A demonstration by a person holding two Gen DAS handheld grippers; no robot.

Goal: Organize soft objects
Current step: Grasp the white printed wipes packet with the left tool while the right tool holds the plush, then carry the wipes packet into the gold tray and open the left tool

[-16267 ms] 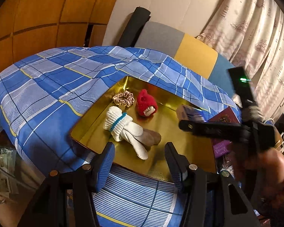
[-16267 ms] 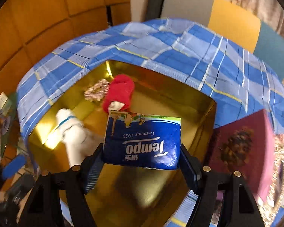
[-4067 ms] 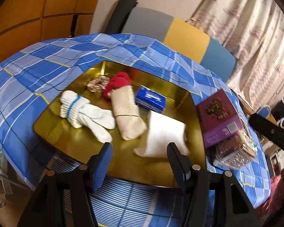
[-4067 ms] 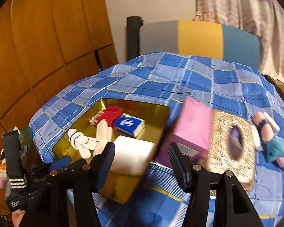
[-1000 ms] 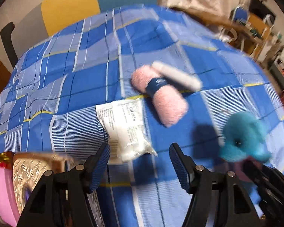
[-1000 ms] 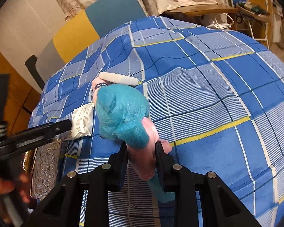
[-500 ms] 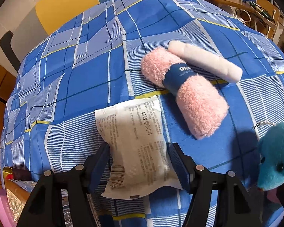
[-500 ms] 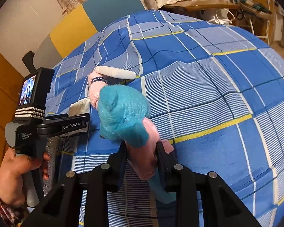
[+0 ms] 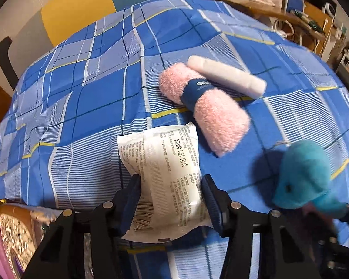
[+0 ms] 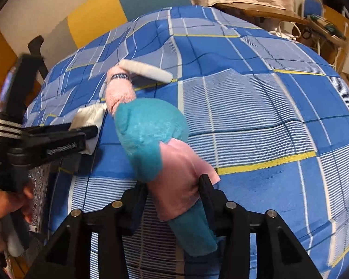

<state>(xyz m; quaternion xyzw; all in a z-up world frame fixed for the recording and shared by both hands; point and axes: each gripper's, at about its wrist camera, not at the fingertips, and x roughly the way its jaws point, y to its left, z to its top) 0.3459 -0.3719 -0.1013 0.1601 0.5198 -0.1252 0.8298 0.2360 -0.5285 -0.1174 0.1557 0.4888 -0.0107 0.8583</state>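
On blue plaid cloth (image 9: 86, 97), left gripper (image 9: 171, 195) pinches white printed soft packet (image 9: 165, 162); right gripper (image 10: 173, 190) clamps teal-and-pink plush toy (image 10: 151, 130), likely both for sorting.

Blue plaid-covered bed (image 9: 86, 97), pink rolled towel (image 9: 204, 109) on it, white roll (image 9: 228, 75) touching behind, white packet (image 9: 167, 176) just before it

We see left gripper (image 9: 171, 200): black frame, blue pads, silver screws | right gripper (image 10: 173, 196): same black build | left hand (image 10: 2, 211): bare skin, pale grip, white-striped mount.
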